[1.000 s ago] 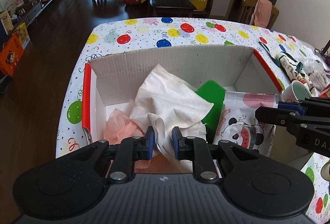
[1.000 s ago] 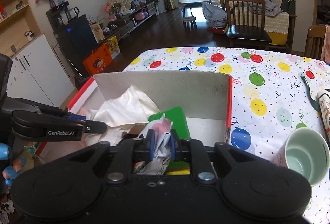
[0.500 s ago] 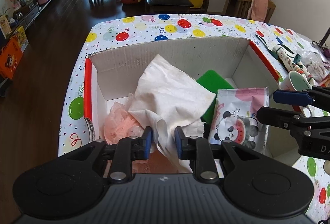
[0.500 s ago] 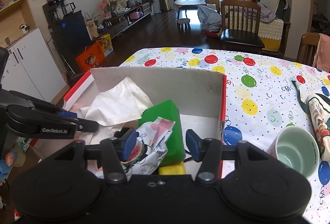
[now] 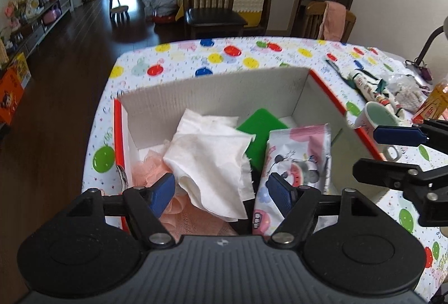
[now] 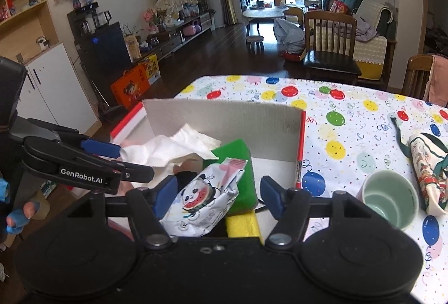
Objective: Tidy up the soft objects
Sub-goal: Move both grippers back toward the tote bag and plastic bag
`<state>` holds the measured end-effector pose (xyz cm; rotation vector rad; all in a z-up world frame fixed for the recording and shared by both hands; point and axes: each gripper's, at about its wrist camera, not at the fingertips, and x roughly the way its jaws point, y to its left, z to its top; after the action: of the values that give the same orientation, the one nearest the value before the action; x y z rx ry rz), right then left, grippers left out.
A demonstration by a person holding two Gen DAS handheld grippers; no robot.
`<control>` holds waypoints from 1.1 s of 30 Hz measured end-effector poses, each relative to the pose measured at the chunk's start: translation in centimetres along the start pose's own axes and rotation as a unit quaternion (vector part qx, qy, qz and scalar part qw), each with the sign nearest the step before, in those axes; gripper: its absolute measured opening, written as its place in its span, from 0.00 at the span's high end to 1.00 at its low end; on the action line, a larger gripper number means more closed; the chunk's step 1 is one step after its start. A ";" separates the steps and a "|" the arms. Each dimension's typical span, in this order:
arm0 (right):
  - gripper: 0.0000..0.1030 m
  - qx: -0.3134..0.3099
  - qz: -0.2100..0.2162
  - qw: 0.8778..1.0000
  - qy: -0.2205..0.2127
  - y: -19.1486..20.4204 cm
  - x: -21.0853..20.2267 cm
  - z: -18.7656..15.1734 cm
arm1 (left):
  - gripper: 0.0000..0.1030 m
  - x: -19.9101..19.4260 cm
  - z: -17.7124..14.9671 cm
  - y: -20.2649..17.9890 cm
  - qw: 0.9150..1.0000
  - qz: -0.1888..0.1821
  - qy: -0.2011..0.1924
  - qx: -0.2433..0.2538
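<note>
A balloon-print cloth (image 6: pixel 350 119) covered the worktop. On it, right of the box, stood a pale green mug (image 6: pixel 387 199), upright and open at the top. Just beside the mug lay a patterned fabric pouch (image 6: pixel 427 161) with a dark green strap (image 6: pixel 396 124). A wooden chair (image 6: pixel 330 52) with a dark seat stood past the far edge of the worktop. An orange gift box (image 6: pixel 130 87) rested on the dark wood floor (image 5: pixel 70 74) near a black cabinet (image 6: pixel 100 49).

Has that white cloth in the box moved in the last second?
Yes. The white cloth was pinched upright in the left gripper; released, it has slumped lower against the cardboard box back wall.
</note>
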<state>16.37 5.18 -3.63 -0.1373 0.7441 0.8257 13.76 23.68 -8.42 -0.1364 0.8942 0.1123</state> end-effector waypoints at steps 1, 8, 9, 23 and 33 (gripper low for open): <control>0.32 0.002 0.002 1.000 -0.005 0.0 -0.6 0.0 | 0.29 -0.5 0.0 -0.1 1.000 0.000 -0.005 0.004; 0.21 0.011 0.001 0.999 -0.038 -0.2 -4.6 0.3 | 0.21 -3.9 0.6 -1.9 0.999 -0.010 -0.041 0.023; 0.20 0.012 0.000 0.999 -0.043 -0.4 -5.3 0.3 | 0.21 -4.3 0.6 -2.3 0.999 -0.013 -0.045 0.025; 0.03 0.048 -0.031 0.995 -0.088 -5.9 -12.5 -1.5 | 0.17 -5.9 2.7 -11.3 0.993 -0.073 -0.076 0.046; 0.01 0.077 -0.067 0.991 -0.088 -14.6 -16.2 -4.3 | 0.17 -4.0 4.4 -21.0 0.988 -0.123 -0.082 0.048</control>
<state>17.22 -16.51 1.24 0.0246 0.6228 0.6415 17.95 3.56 -1.07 -0.1444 0.7107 -0.1487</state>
